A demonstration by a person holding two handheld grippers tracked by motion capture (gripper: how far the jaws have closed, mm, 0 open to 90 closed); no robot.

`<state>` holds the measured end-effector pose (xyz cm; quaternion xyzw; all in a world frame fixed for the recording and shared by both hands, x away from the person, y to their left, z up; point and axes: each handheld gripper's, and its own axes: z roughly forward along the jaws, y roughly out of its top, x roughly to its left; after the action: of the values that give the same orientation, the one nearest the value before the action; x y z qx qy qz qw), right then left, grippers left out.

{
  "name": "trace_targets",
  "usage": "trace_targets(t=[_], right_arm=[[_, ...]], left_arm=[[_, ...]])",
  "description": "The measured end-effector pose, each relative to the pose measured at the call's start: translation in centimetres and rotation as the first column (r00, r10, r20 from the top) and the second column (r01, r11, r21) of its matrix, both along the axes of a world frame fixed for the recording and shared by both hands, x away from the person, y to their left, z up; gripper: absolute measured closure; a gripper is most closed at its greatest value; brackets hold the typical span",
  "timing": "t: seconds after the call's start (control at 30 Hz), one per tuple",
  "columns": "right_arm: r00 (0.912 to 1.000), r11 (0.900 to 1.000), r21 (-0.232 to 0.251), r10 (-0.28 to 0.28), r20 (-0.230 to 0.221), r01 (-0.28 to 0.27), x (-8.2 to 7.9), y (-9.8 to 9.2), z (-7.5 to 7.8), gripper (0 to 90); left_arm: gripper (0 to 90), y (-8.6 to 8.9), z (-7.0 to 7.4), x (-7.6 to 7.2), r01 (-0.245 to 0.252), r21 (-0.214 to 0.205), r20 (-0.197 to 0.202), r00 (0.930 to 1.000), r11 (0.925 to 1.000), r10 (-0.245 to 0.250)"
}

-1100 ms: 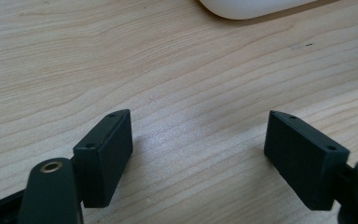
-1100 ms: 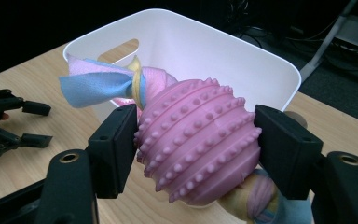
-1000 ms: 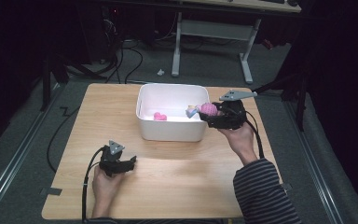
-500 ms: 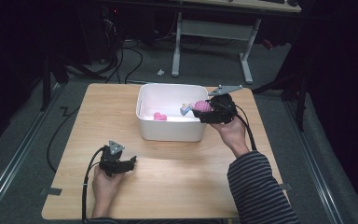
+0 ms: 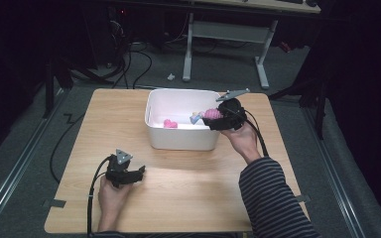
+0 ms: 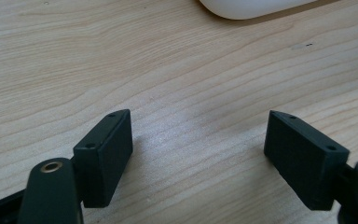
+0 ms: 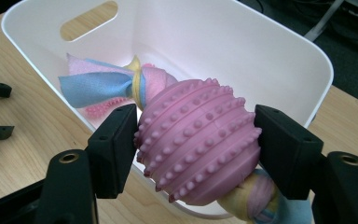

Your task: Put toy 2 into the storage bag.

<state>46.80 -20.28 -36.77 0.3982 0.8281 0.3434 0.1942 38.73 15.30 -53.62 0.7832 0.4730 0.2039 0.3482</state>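
Pale wood grain covered the one table (image 5: 188, 198), and nearest the person two hands came in from the bottom edge of the high view. The left hand (image 5: 110, 196) rested on the tabletop with the left gripper (image 5: 138, 174) low over the wood, its two black jaws spread wide with bare table between them, as the left gripper view made plain; the pads (image 6: 105, 156) held nothing. The cable of that gripper looped back toward the table's near edge.

Farther in, the right hand (image 5: 242, 141), on a striped sleeve (image 5: 273, 198), held the right gripper (image 7: 196, 151) up at the right rim of the single white bin (image 5: 178, 139). Its two jaws were clamped on one pink knobbed rubber ball (image 7: 198, 151), one pad on each side, with the ball hanging over the bin's edge. A knotted fabric strip (image 7: 102, 86) in pink, blue and yellow ran through the ball, one tail reaching into the bin.

Inside the bin lay one small pink toy (image 5: 170, 124) on the floor, apart from the ball. Beyond the table stood a desk frame with two legs (image 5: 263, 64) amid cables on the floor.
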Motion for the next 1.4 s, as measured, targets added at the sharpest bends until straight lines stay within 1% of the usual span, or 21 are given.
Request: trace_targets(t=[0.07, 0.13, 0.47, 0.63, 0.8, 0.93, 1.03, 1.17, 1.3, 1.33, 1.4], right_arm=[[0.9998, 0.9999, -0.009, -0.007, -0.016, 0.007, 0.2, 0.0, -0.2, 33.0], [0.9997, 0.9996, -0.025, -0.012, -0.02, 0.011, 0.4, 0.0, -0.4, 32.8], [0.9985, 0.9988, -0.041, -0.028, -0.048, 0.026, 0.8, 0.0, -0.9, 32.3], [0.9983, 0.9986, -0.047, -0.027, -0.051, 0.025, 0.8, 0.0, -0.9, 31.4], [0.999, 0.9988, -0.043, -0.026, -0.036, 0.024, 0.7, 0.0, -0.7, 29.0], [0.9985, 0.9985, -0.05, -0.027, -0.047, 0.024, 0.7, -0.1, -0.8, 29.0], [0.9991, 0.9992, -0.029, -0.027, -0.032, 0.026, 0.4, -0.4, -0.8, 29.4], [0.9996, 0.9995, 0.012, -0.028, 0.001, 0.028, -0.3, -1.0, -0.4, 30.8], [0.999, 0.998, 0.053, -0.035, 0.026, 0.034, -1.4, -2.0, 0.0, 31.8], [0.9987, 0.9976, 0.061, -0.035, 0.038, 0.033, -1.7, -2.3, 0.1, 32.2], [0.9976, 0.9949, 0.091, -0.048, 0.051, 0.043, -2.5, -3.0, 0.4, 32.9]], left_arm=[[23.7, 0.0, 0.0, 0.0, 0.0, 0.0, 0.0, 1.0, 1.0, 0.0], [23.7, 0.0, 0.0, 0.0, 0.0, 0.0, 0.0, 1.0, 1.0, 0.0], [23.7, 0.0, 0.0, 0.0, 0.0, 0.0, 0.0, 1.0, 1.0, 0.0], [23.7, 0.0, 0.0, 0.0, 0.0, 0.0, 0.0, 1.0, 1.0, 0.0], [23.7, 0.0, 0.0, 0.0, 0.0, 0.0, 0.0, 1.0, 1.0, 0.0], [23.8, 0.0, 0.0, 0.0, 0.0, 0.0, 0.0, 1.0, 1.0, 0.0], [23.8, 0.0, 0.0, 0.0, 0.0, -0.001, 0.0, 1.0, 1.0, 0.0], [23.8, 0.0, 0.0, 0.0, 0.0, -0.001, 0.0, 1.0, 1.0, 0.0], [23.7, 0.0, 0.0, 0.0, 0.0, -0.001, 0.0, 1.0, 1.0, 0.0], [23.7, 0.0, 0.0, 0.0, 0.001, 0.0, 0.0, 1.0, 1.0, -0.001], [23.8, 0.0, 0.0, 0.0, 0.001, 0.0, 0.0, 1.0, 1.0, -0.001]])
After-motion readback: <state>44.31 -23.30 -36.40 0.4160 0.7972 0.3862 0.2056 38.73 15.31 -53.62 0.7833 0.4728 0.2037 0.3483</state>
